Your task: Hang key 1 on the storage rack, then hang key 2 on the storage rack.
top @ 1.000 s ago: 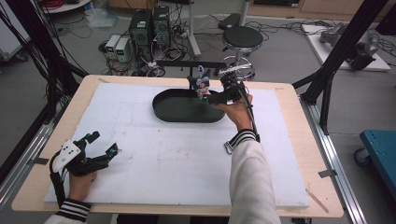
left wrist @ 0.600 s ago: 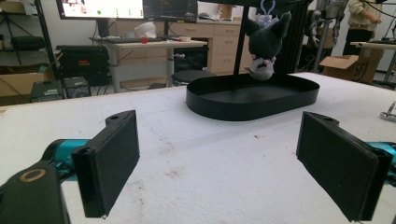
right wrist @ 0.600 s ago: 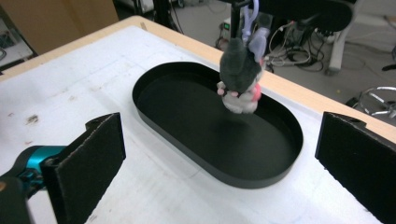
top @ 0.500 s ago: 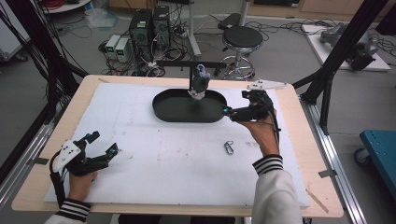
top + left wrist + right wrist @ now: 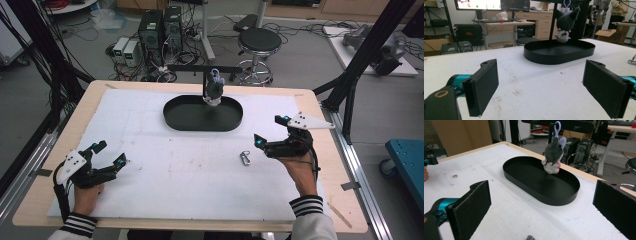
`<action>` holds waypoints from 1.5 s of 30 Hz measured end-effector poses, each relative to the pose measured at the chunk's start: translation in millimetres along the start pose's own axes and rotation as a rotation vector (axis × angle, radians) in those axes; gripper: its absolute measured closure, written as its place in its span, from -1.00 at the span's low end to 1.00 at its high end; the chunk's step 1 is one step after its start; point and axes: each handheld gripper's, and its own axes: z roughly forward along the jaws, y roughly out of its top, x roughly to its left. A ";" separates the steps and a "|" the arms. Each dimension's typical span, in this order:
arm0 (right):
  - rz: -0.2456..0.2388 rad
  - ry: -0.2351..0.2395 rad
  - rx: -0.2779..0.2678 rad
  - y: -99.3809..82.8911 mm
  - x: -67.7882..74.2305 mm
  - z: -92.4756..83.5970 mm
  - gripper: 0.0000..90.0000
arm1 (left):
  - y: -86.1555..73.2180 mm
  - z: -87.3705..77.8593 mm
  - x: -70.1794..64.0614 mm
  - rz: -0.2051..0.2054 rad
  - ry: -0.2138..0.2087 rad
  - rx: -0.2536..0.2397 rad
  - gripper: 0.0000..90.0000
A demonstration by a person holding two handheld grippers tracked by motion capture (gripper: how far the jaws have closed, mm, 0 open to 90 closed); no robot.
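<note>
1. The plush point(image 5: 214, 90) hangs by its loop from the black bar point(image 5: 200, 68), dangling over the far side of the tray point(image 5: 203, 114).
2. Right hand-held gripper point(image 5: 267, 132) sits near the worktop's point(image 5: 150, 175) right edge, jaws spread wide, nothing in them.
3. Left hand-held gripper point(image 5: 107, 155) rests down at the near-left corner, also spread and empty (well apart from the action).
4. A small metal clip point(image 5: 244, 158) lies flat on the white mat, just to the left of the right hand-held gripper and a bit nearer the person; it is the closest loose thing to that hand.
5. Its long axis runs roughly front to back, tilted slightly.
6. My guess: the right hand is the one to take it, reaching a short way left.
7. Open mat lies all round the clip; the tray wall is well beyond it, so there is room to come down from above.
</note>
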 end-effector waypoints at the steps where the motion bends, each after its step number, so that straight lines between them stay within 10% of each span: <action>1: 0.005 -0.003 0.004 -2.9 0.3 -1.8 -0.98 | 0.0 0.1 0.0 0.002 -0.001 0.000 -0.70; 29: -0.013 0.013 0.054 -9.7 -2.0 -11.3 -0.98 | 0.4 1.0 0.2 0.003 0.001 0.014 -0.70; 45: -0.106 0.107 0.247 0.7 -13.2 16.9 -0.98 | 0.8 2.0 0.6 -0.001 0.001 0.026 -0.70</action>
